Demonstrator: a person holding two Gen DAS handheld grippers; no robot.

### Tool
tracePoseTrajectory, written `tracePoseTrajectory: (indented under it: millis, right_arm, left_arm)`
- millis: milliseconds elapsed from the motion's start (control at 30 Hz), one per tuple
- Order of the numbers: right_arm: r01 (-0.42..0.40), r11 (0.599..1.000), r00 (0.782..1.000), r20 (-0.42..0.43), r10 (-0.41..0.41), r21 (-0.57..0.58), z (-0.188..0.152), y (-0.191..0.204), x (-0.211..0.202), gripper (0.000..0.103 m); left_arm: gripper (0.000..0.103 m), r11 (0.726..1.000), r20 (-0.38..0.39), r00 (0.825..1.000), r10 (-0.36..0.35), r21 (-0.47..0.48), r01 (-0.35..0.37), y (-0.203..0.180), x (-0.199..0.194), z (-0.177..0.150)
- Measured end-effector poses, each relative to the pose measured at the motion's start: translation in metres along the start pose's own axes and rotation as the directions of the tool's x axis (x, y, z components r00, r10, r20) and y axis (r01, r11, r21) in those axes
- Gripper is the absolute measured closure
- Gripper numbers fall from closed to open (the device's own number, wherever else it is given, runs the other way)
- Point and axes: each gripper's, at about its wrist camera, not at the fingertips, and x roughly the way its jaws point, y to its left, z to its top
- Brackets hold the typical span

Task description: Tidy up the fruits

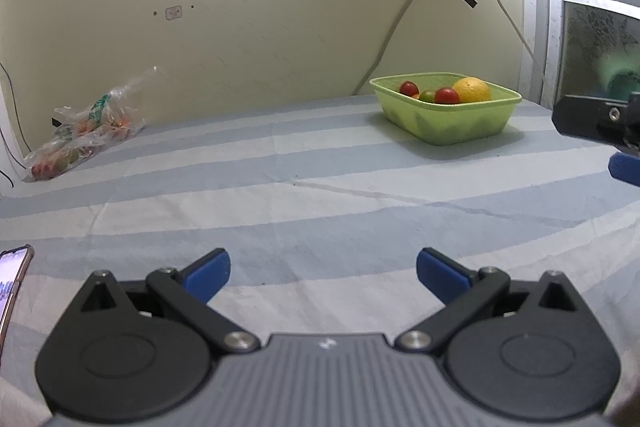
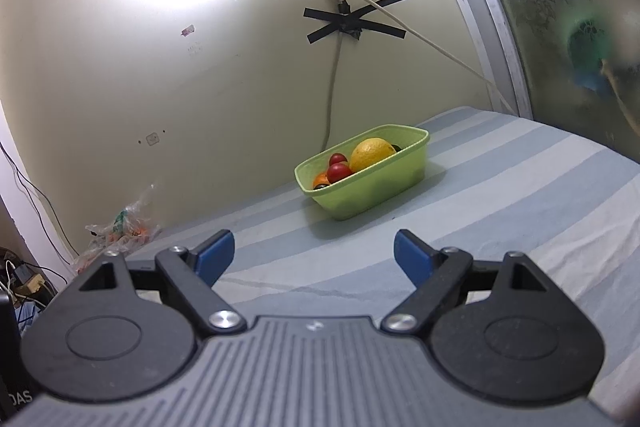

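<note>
A light green plastic basket (image 1: 472, 131) stands on the striped sheet at the back right. It holds a large yellow-orange citrus (image 1: 472, 89), red tomatoes (image 1: 447, 95) and a small green fruit (image 1: 427, 95). It also shows in the right wrist view (image 2: 384, 187), with the citrus (image 2: 372, 151) and tomatoes (image 2: 339, 171). My left gripper (image 1: 323, 273) is open and empty, low over the sheet, well short of the basket. My right gripper (image 2: 314, 257) is open and empty, also short of the basket; part of it shows at the left view's right edge (image 1: 600, 123).
A clear plastic bag (image 1: 86, 131) with more fruit lies against the wall at the back left, also seen in the right wrist view (image 2: 120, 231). A phone (image 1: 14, 279) lies at the left edge. Cables (image 2: 332, 99) hang down the wall behind the basket.
</note>
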Motion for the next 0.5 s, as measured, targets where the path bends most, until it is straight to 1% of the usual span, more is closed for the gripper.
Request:
tracePoseTrajectory:
  millis: [333, 500]
  right_arm:
    - [0.001, 1.000, 1.000, -0.004, -0.001, 0.004, 0.0000, -0.0015, 0.0014, 0.014]
    - [-0.001, 1.000, 1.000, -0.006, 0.001, 0.004, -0.0004, -0.0023, 0.0029, 0.014]
  left_arm:
    - [0.000, 1.000, -0.026, 1.000, -0.007, -0.008, 0.007, -0.0012, 0.0014, -0.0009]
    - [0.000, 1.000, -0.038, 0.999, -0.003, 0.012, 0.003, -0.0043, 0.0030, -0.0023]
